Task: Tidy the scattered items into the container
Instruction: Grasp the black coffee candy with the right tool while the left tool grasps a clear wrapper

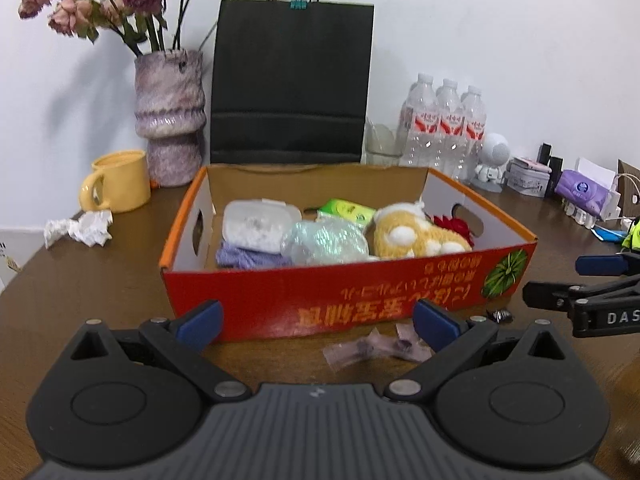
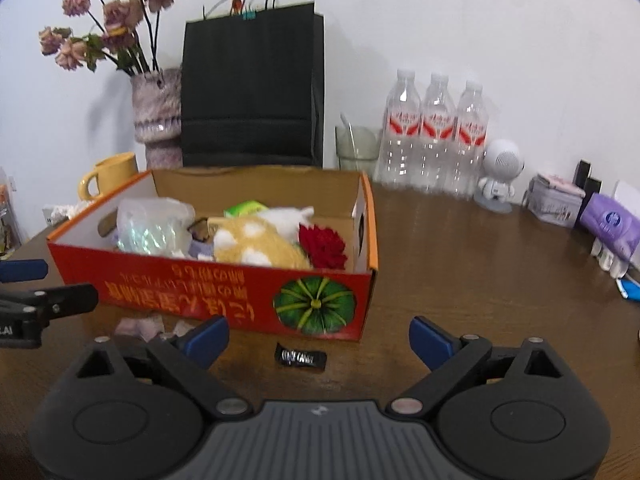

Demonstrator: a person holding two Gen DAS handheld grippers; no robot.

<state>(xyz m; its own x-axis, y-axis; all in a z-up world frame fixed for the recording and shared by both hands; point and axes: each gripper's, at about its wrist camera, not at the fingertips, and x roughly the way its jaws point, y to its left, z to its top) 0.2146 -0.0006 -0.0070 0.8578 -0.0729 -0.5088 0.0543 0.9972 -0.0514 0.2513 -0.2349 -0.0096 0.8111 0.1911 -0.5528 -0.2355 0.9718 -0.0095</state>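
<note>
Red box [image 2: 208, 292] stands behind black candy [image 2: 300, 357].

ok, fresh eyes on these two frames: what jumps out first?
The red cardboard box mid-table, crammed with a yellow plush toy, a red flower and plastic packs. Behind it a tall black paper bag stands against the wall, with a vase of dried roses to its left. In front of the box, still on the table, lie a small black candy wrapper and crumpled purple wrappers.
</note>
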